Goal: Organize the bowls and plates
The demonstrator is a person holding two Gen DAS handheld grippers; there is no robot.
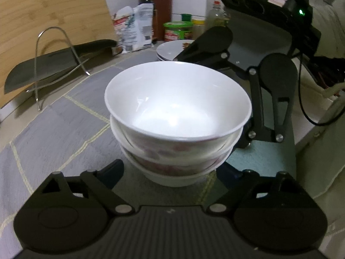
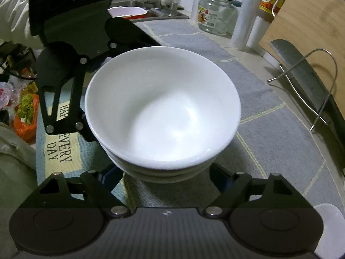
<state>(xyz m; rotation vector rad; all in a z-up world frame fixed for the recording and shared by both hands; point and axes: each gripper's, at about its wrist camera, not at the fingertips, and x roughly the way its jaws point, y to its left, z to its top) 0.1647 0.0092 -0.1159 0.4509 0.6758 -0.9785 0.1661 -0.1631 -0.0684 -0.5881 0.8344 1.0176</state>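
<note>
— Although the bowls [image 1: 179, 116] already sit nested in one stack on the table [image 1: 64, 129], is the tidying finished?

— Not as far as the views show. At least three bowls are stacked, and that part looks done. A couple of plates [image 1: 170, 48] lie piled farther back near the jars, well apart from the bowls, and the wire rack [image 1: 58, 64] by the cutting board [image 1: 54, 10] holds only a cleaver [image 1: 54, 62]. So the stack and the plates probably still want a final place.

— Where do the grippers stand?

— The left gripper [image 1: 170, 172] and the right gripper [image 2: 166, 174] come at the stack from opposite sides, each with its jaws partly spread around the lower bowls. The fingers [image 2: 112, 179] sit just beside the bowl walls, but whether they press on them cannot be told; the stack hides the tips.

— And the stuff itself?

— The bowls are glossy white ceramic, round and deep, with thin flared rims; the lower ones carry a faint pink flower pattern outside. Smooth glaze like that likely slips under a weak pinch. The table wears a grey woven mat [image 2: 269, 146] with pale stitched lines, soft and matte. The board is pale bamboo, the rack bent steel wire.
</note>
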